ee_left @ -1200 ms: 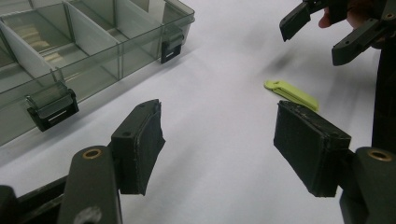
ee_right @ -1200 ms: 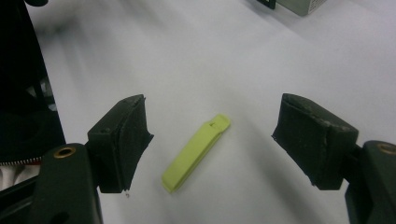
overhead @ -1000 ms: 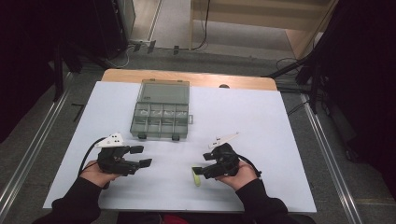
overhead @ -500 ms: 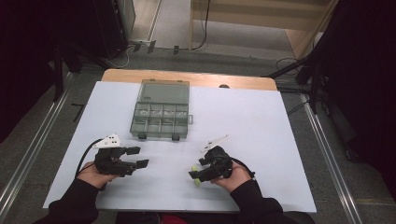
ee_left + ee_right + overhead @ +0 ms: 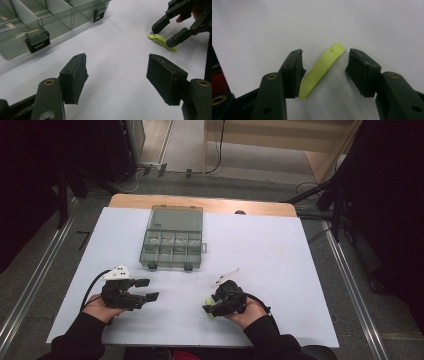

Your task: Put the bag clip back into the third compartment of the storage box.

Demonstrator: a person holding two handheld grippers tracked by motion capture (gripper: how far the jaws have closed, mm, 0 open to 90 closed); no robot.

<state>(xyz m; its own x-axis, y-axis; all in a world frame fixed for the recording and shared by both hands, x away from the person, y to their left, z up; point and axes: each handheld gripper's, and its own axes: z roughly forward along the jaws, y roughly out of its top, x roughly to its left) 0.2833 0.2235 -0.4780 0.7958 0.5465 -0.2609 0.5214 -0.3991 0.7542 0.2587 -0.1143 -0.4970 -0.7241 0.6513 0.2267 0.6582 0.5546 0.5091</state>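
The right gripper is wide open around the green clip. Squeeze it slowly in the middle. The left gripper is open too, holding nothing.

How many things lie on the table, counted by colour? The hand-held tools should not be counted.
Green: 1, the clip
Clear grey: 1, the box
Total: 2
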